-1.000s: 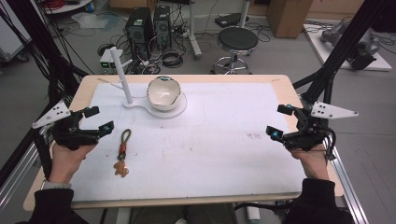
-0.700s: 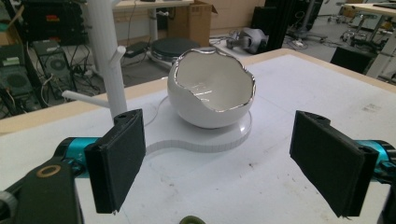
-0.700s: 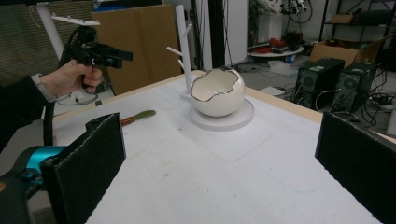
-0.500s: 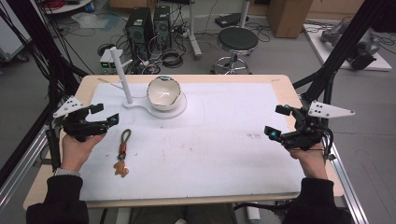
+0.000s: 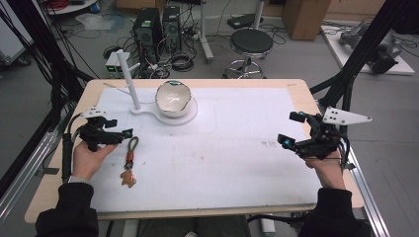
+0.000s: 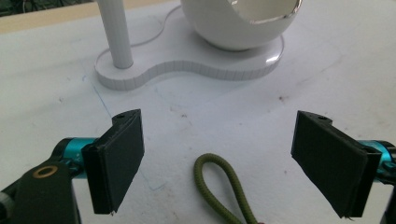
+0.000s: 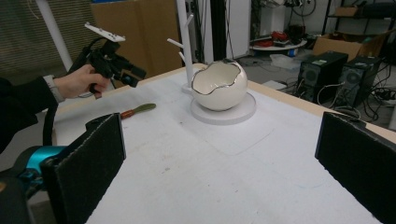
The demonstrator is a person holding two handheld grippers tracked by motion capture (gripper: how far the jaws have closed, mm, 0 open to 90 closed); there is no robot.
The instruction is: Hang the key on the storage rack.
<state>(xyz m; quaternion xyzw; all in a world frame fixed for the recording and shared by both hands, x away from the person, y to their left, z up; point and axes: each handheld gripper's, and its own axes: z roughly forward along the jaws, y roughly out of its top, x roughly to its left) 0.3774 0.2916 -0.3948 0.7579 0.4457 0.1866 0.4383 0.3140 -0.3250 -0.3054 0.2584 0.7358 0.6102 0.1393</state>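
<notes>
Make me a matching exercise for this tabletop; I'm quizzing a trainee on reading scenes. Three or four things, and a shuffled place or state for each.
Things:
1. keychain cord
2. egg-shaped bowl
3. left claw
4. right claw

Places or states:
A. sits on the round end of the white stand
B. open, held up at the table's right edge
C. lies flat on the white mat, green loop toward the stand
D. open, low over the green loop

Pairs: 1-C, 2-A, 3-D, 4-B

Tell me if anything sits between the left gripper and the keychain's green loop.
Nothing visible does. The left gripper has open jaws, and the green loop of the keychain lies on bare white mat between them, untouched.
</notes>
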